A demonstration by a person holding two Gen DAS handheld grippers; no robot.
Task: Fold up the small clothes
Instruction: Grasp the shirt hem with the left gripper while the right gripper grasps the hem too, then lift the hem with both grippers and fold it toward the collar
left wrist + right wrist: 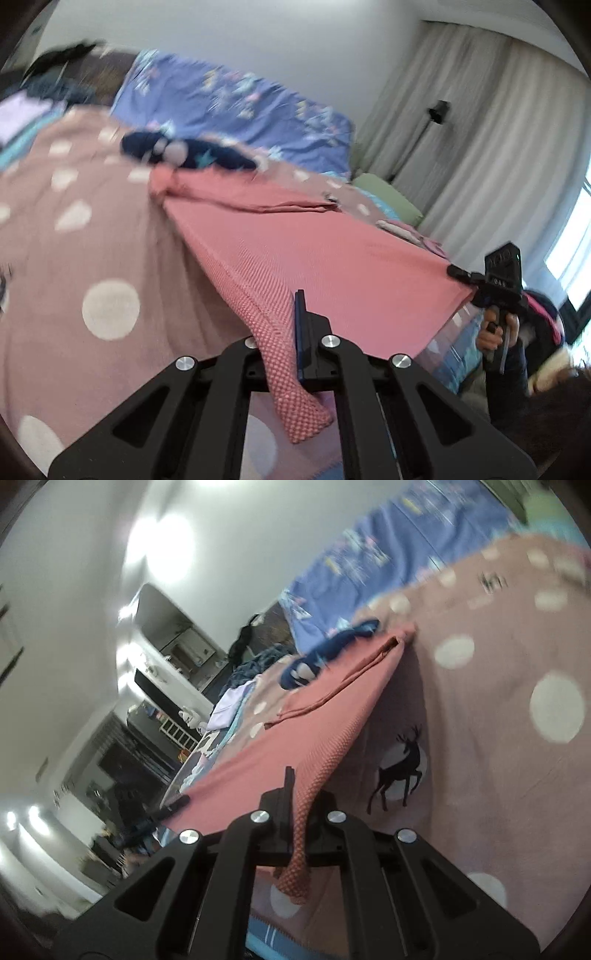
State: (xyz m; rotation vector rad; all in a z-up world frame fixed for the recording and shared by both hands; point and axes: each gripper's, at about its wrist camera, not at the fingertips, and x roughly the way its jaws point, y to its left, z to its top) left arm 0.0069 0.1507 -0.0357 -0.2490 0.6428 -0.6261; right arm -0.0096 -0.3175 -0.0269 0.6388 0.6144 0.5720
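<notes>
A salmon-pink garment (314,251) is stretched flat above the bed, held at two hem corners. My left gripper (284,325) is shut on its ribbed hem, which hangs down between the fingers. My right gripper (458,273) shows at the right in the left wrist view, pinching the other corner. In the right wrist view my right gripper (299,794) is shut on the ribbed hem of the garment (295,723). My left gripper (177,803) shows small at the far corner. The garment's far end, with a folded sleeve, rests on the bed.
The bed has a dusty-pink blanket (74,258) with white dots and a deer print (402,768). A dark blue garment (177,151) lies beyond the pink one. A blue floral quilt (240,107) is piled at the back. Curtains (480,129) and a window stand at the right.
</notes>
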